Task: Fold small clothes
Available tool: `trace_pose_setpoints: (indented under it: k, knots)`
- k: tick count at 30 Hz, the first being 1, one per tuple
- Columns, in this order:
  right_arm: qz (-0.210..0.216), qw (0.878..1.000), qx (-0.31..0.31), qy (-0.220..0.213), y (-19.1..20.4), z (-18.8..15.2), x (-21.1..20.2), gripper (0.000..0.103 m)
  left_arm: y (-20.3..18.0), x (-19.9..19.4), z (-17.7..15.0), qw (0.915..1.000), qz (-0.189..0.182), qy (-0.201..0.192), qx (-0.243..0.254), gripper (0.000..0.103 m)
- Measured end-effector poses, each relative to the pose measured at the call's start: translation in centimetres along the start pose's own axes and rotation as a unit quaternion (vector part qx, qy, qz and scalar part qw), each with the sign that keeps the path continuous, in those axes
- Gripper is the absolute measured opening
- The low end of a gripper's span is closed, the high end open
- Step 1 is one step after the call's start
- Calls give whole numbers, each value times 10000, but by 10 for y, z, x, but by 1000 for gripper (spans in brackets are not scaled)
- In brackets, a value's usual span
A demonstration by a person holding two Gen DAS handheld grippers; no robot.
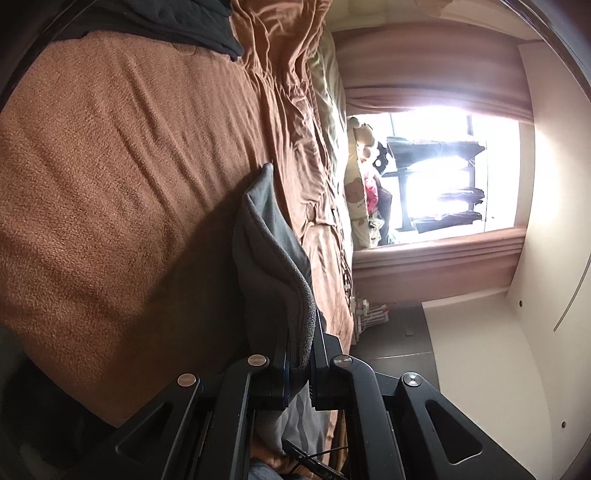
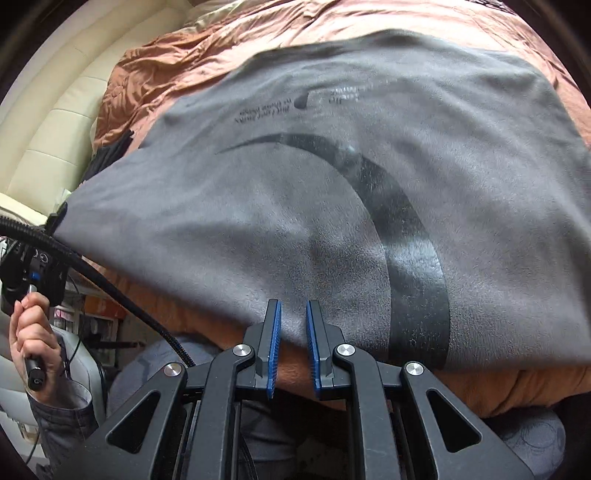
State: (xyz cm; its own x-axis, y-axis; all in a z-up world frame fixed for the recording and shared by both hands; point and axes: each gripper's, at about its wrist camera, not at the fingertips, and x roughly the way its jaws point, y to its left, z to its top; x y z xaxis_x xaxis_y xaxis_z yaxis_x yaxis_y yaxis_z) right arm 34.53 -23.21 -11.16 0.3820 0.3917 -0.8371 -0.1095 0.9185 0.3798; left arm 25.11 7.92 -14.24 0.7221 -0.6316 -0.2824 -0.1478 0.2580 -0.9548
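A grey fleece garment with a dark curved print is spread over the orange-brown textured bedspread, seen wide in the right wrist view. One edge of it is pinched and lifted by the left gripper, whose jaws are clamped tight on the fabric fold. The left gripper's handle is seen held by the person's left hand at the left edge of the right wrist view, with a black braided cable running from it

The right gripper is held just over the near hem of the garment; its blue-padded fingers stand slightly apart with a narrow gap, and no fabric is seen pressed between them, so nothing is gripped

Surroundings: a rumpled copper satin duvet is bunched along the far side of the bed, a black cloth lies at the bed's far corner, and a cream padded headboard is seen beyond. Plush toys are piled under a bright window framed by pink curtains. Dark floor tiles are visible beside the bed

The lifted grey fold blocks much of the left camera's forward view
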Motion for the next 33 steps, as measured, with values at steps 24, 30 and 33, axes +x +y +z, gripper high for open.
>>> trace_pose_setpoints:
  k: [24, 30, 33]
  knots:
    - [694, 9951, -186, 677, 22, 16, 39, 11, -80, 32, -3, 9954, -511, 489, 642, 7]
    - [765, 9950, -277, 587, 17, 12, 18, 11, -105, 53, -8, 9932, -563, 632, 801, 7]
    - [737, 9968, -277, 136, 15, 10, -15, 11, -120, 62, -13, 9913, -625, 723, 910, 7]
